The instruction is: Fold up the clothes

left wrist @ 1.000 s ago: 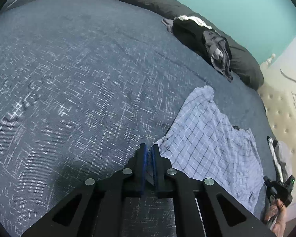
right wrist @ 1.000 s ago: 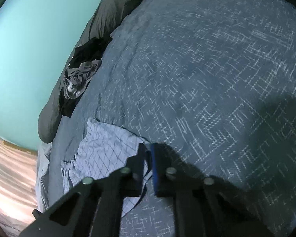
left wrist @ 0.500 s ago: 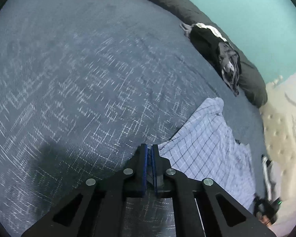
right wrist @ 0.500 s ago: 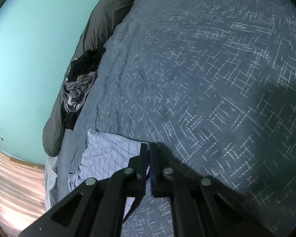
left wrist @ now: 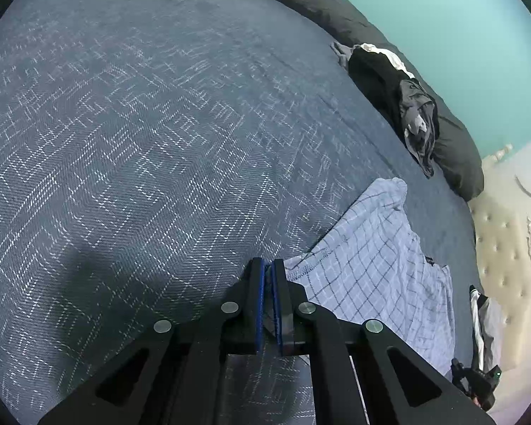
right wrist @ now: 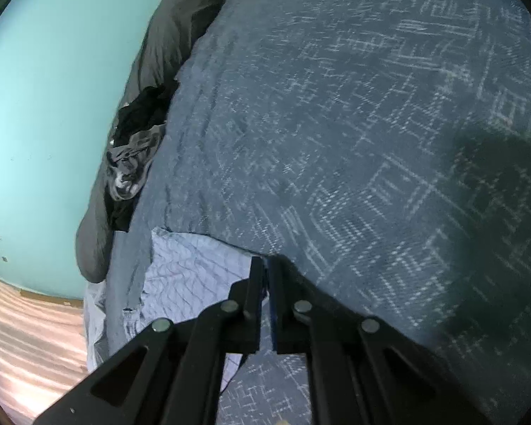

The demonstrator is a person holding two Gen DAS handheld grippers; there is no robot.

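Checked cloth (left wrist: 378,269) is lying spread on the blue patterned bedspread (left wrist: 141,159), toward the near right of the bed in the left wrist view. Left gripper (left wrist: 268,272) is pinching 1 edge of this garment, its 2 jaws pressed together on the hem. Right gripper (right wrist: 265,269) is clamping another edge of the same cloth (right wrist: 191,276), jaws closed on the fabric. Dark clothes (left wrist: 407,106) are sitting in a heap far off, against a grey pillow (left wrist: 456,156) beside the turquoise wall (left wrist: 442,35).
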